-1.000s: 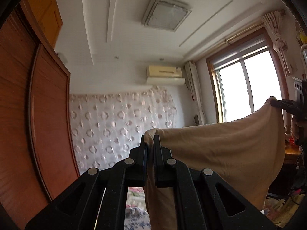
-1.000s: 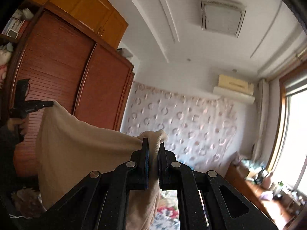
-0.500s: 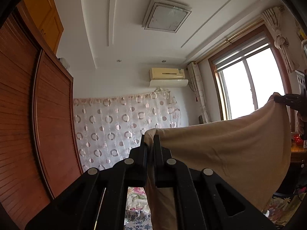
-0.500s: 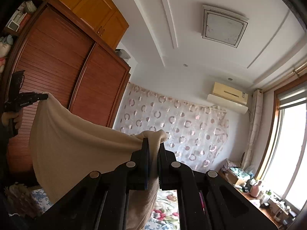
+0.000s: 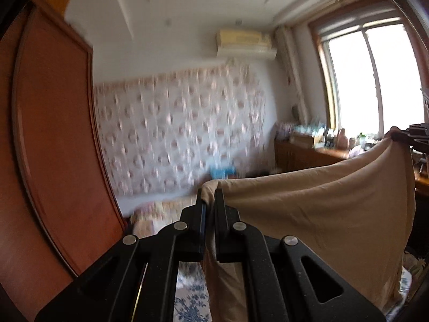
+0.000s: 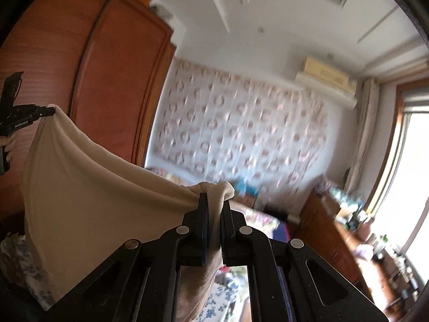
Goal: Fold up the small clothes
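A beige garment [image 5: 321, 209] hangs stretched in the air between both grippers. My left gripper [image 5: 209, 196] is shut on one top corner of it. My right gripper [image 6: 214, 201] is shut on the other top corner, which bunches over the fingertips. In the left wrist view the right gripper [image 5: 414, 134] shows at the far right edge holding the cloth. In the right wrist view the left gripper [image 6: 40, 112] shows at the far left holding the garment [image 6: 93, 187]. The cloth's lower part hangs down out of view.
A tall wooden wardrobe [image 5: 53, 134] stands on the left. A patterned curtain [image 5: 182, 139] covers the far wall. A wooden sideboard [image 6: 348, 241] with bottles runs under the window [image 5: 370, 80]. A floral bedspread [image 5: 191, 303] lies below.
Both grippers have tilted downward with the garment held between them, so the ceiling has left view and the bed and sideboard now show. The background is blurred by motion.
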A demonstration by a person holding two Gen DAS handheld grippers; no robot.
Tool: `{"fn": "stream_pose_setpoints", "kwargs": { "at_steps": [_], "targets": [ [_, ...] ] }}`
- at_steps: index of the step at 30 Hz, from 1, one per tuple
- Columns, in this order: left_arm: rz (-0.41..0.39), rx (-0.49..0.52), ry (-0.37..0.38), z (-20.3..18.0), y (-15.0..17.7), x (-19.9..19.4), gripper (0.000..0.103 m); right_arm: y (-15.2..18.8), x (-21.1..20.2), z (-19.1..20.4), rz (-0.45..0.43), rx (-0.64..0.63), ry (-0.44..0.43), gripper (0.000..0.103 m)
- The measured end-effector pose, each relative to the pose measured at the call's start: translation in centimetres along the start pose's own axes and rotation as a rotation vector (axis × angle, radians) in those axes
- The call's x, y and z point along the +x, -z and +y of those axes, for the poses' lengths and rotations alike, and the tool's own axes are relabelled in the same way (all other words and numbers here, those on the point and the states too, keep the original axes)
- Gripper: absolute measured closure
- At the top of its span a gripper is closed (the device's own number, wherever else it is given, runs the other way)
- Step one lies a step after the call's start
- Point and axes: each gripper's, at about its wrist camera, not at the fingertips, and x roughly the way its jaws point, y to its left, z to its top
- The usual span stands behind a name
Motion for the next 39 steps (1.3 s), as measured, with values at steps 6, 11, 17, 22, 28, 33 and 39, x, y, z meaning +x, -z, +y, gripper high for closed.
{"fn": "stream_pose_setpoints", "kwargs": {
  "at_steps": [6, 11, 17, 22, 28, 33, 39],
  "targets": [
    [0.179, -0.015, -0.004, -0.5, 5.6, 12.2, 0.098, 5.5, 13.1, 0.0, 0.178, 0.032, -0.035, 0.096],
    [0.303, -0.019, 0.005, -1.2, 9.7, 20.2, 0.098, 8.7, 22.0, -0.5, 0.304, 0.065, -0.059, 0.096],
    [0.400, -0.016, 0.022, -2.1, 13.0, 25.1, 0.098, 9.1, 29.5, -1.2, 0.419, 0.078, -0.080, 0.096],
    [0.444, -0.006, 0.022, -2.1, 14.5, 27.9, 0.098, 7.4, 32.4, -1.9, 0.480, 0.101, -0.092, 0.096],
    [0.501, -0.026, 0.030, -1.6, 15.8, 28.8, 0.085, 7.0, 34.8, -1.7, 0.498, 0.150, -0.105, 0.078],
    [0.559, -0.062, 0.080, -1.3, 18.1, 26.8, 0.051, 8.0, 32.6, -1.1, 0.481, 0.203, -0.140, 0.065],
    [0.609, -0.055, 0.118, -2.2, 21.2, 22.6, 0.030, 9.6, 25.5, -0.4, 0.462, 0.259, -0.181, 0.056]
  ]
}}
